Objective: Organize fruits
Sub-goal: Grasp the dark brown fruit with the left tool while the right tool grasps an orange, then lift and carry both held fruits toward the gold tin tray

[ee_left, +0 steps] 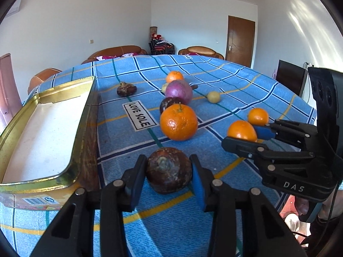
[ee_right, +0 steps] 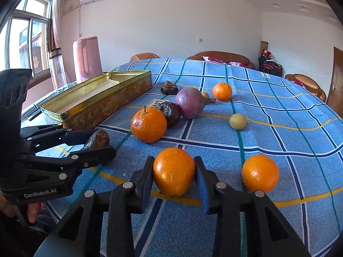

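Observation:
My left gripper is shut on a dark brown wrinkled fruit that rests on the blue checked tablecloth, beside the near corner of a gold-rimmed tin tray. My right gripper is shut on an orange, also down on the cloth. Each gripper shows in the other's view: right gripper, left gripper. Loose fruit lies beyond: a large orange, a purple fruit, another orange, a small far orange, a pale yellow fruit and two dark fruits.
The tin tray holds nothing and stands along the table's left side. A clear bottle and a pink jug stand behind it. Brown sofas ring the table's far edge. A hand holds the left gripper.

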A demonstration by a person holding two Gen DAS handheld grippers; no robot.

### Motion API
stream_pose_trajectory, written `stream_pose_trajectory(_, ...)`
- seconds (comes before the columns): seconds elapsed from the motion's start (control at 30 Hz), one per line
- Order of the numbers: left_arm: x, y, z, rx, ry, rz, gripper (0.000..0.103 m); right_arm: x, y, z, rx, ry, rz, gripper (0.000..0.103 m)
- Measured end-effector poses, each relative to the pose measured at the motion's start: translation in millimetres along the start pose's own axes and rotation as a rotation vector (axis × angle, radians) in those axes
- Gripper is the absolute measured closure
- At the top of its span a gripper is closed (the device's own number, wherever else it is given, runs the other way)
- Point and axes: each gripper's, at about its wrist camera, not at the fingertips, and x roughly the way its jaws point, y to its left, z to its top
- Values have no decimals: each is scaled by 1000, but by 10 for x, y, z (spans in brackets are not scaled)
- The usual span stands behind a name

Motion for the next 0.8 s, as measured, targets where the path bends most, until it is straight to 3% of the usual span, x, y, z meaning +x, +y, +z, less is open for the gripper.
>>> stream_pose_trajectory(0.8,-383,60,133,18,-190,83,61,-296,195,197,-43,-164,57,65)
